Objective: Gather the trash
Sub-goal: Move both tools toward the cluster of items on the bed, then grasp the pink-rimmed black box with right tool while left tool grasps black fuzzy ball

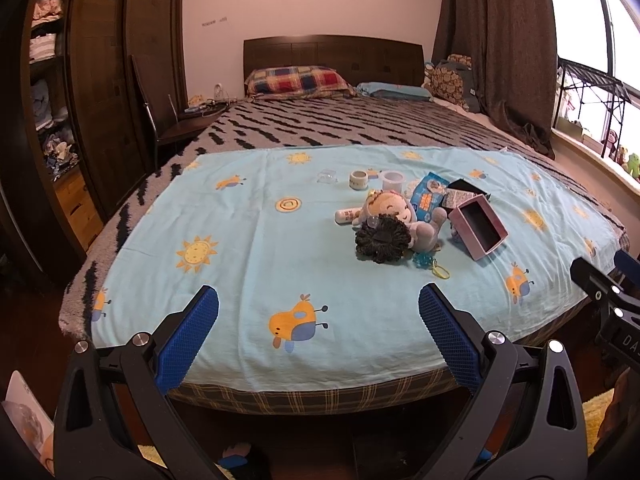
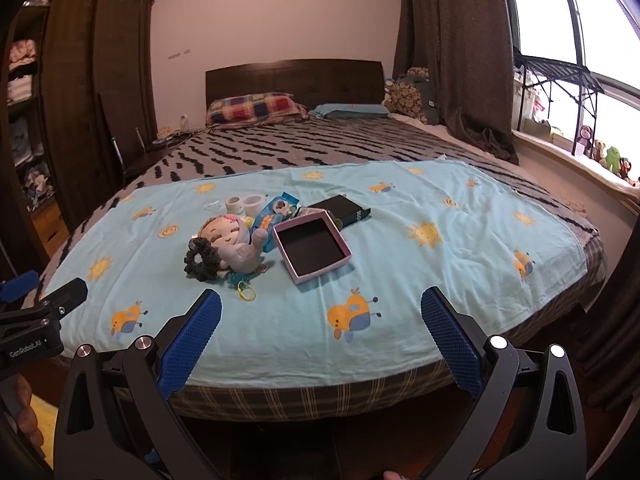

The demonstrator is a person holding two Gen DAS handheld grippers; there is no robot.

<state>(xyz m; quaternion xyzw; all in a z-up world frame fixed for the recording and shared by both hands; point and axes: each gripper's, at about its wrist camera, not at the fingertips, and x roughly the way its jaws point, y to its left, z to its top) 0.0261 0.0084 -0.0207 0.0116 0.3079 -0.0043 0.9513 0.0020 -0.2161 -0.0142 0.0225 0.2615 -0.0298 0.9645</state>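
both sets of jaws are spread wide with nothing in them. the left gripper (image 1: 319, 304) and right gripper (image 2: 321, 306), black with blue textured pads, hang over the foot edge of the bed, above the light blue cartoon-print sheet (image 1: 248, 264).

the clutter sits in one pile near the middle of the sheet, towards the right edge: a grey plush doll with a smiling face (image 2: 236, 246), a black frilly scrunchie (image 2: 201, 261) touching it, an open pink square box with a dark inside (image 2: 312, 249) just beside it, a blue snack wrapper (image 2: 274, 212) and a flat black box (image 2: 346, 207) behind. two small white cups (image 1: 359, 179) stand further back.
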